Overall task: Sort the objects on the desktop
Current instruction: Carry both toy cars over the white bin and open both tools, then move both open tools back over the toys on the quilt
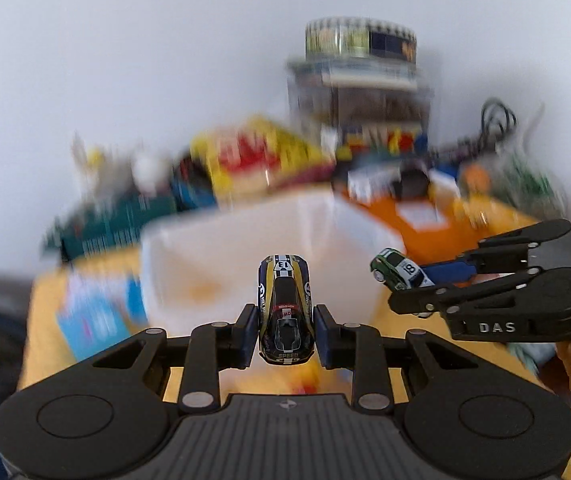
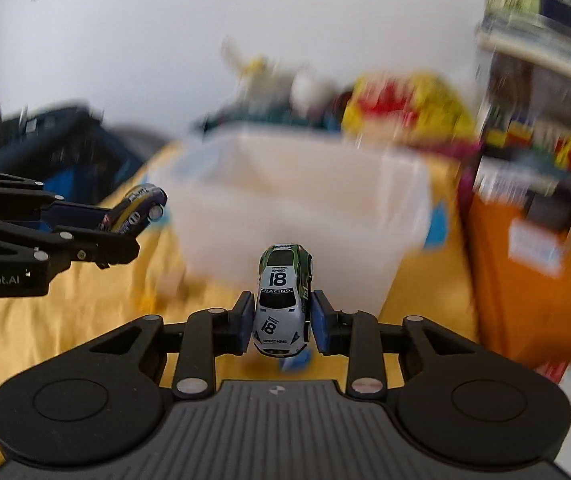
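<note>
- The left gripper [image 1: 284,330] pinches a blue car [image 1: 284,307] marked 13, its blue pads pressed on the car's two flanks at lower centre of the left wrist view.
- That car's long axis runs straight along the fingers, its far end pointing away from the camera toward the upper part of the frame.
- The right gripper [image 2: 283,326] pinches a white car [image 2: 282,304] marked 18 in the same way, pads on both sides, at lower centre of the right wrist view; its green far end points up the frame.
- No earlier picture shows how the jaws came to this, but no gap is visible between pads and either car.
- In the left wrist view the right gripper reaches in from the right edge at mid-height, the white car at its tip.
- In the right wrist view the left gripper reaches in from the left edge, its car tilted.
- The bin [image 1: 221,240], white and translucent, sits just beyond both cars, filling the middle of each frame, on a yellow cloth [image 2: 85,320].
- Judgement: the bin lies dead ahead of both grippers, so each needs only a forward carry; the left seems a little nearer to its rim.
- Behind the bin lies blurred clutter against a white wall.
</note>
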Tool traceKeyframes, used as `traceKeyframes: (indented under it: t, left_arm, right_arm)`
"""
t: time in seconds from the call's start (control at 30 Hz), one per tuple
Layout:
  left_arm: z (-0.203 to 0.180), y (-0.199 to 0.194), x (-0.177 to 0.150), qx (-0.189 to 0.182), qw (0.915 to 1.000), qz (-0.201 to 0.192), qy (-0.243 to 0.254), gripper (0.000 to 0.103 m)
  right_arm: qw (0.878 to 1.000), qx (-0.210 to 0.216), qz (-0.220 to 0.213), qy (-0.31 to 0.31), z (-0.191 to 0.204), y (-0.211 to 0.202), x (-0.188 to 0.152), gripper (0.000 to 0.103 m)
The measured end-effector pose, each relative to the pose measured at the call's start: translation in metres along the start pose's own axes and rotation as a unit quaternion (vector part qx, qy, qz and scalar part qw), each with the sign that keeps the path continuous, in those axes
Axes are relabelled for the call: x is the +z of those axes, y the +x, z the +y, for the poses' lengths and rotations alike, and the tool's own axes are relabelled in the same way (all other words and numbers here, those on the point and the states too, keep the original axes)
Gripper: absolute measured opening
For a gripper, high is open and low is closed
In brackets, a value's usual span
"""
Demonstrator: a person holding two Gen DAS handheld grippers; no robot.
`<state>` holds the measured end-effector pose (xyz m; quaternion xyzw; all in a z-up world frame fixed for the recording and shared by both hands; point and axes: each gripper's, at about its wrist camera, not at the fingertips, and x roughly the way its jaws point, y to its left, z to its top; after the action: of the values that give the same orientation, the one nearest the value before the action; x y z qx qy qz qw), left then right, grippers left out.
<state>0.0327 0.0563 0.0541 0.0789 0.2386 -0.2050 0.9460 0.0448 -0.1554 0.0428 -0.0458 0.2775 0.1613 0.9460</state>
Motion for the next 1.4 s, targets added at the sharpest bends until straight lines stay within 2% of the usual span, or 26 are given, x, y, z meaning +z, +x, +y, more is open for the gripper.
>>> traceKeyframes:
  t: [0.13,0.23,0.33,0.37,0.5,0.57,0.63,0.7,0.83,0.97,1.0,1.23,1.4]
  left_arm:
    - [0.011,0.018,0.040,0.021,0.9991,-0.037,0.005,0.033]
    - [0.018,0.039,0.060,0.035,0.9983,-0.047,0.001,0.033]
    - [0.022,0.072,0.068,0.051,0.9985,-0.022,0.000,0.033]
    - [0.023,0.086,0.067,0.051,0.9987,0.001,-0.002,0.033]
    - [0.026,0.124,0.048,0.052,0.9967,0.060,-0.017,0.033]
    - [0.029,0.129,0.040,0.049,0.9956,0.070,-0.036,0.034]
    - [0.032,0.125,0.037,0.049,0.9955,0.070,-0.042,0.036]
    - [0.029,0.117,0.038,0.053,0.9964,0.060,-0.027,0.046]
    - [0.028,0.091,0.045,0.054,0.9977,0.032,-0.024,0.047]
    - [0.028,0.059,0.041,0.044,0.9973,0.006,-0.058,0.071]
    - [0.026,0.053,0.037,0.046,0.9970,0.006,-0.062,0.073]
    - [0.012,0.032,-0.011,0.052,0.9944,0.033,-0.087,0.073]
    - [0.000,0.030,-0.055,0.052,0.9932,0.062,-0.083,0.073]
  right_arm:
    - [0.999,-0.020,-0.048,0.000,-0.006,0.008,0.038,0.033]
    - [0.998,-0.028,-0.062,0.014,-0.012,0.025,0.061,0.033]
    - [0.998,-0.039,-0.049,0.013,-0.012,0.048,0.070,0.034]
    - [0.998,-0.044,-0.043,0.012,-0.012,0.056,0.071,0.034]
    - [0.999,-0.044,0.000,0.012,-0.012,0.084,0.061,0.034]
    - [0.999,-0.041,0.014,0.014,-0.013,0.090,0.053,0.035]
    - [0.999,-0.037,0.014,0.010,-0.014,0.089,0.049,0.038]
    - [0.999,-0.039,0.009,0.003,-0.013,0.084,0.049,0.038]
    - [0.999,-0.031,-0.013,0.009,-0.016,0.070,0.054,0.041]
    - [0.999,-0.018,-0.039,0.007,-0.013,0.049,0.056,0.052]
    - [0.999,-0.012,-0.042,0.007,-0.012,0.044,0.055,0.053]
    - [0.999,0.008,-0.051,0.014,-0.003,0.013,0.034,0.055]
    - [0.998,-0.001,-0.062,0.005,0.004,-0.005,0.008,0.058]
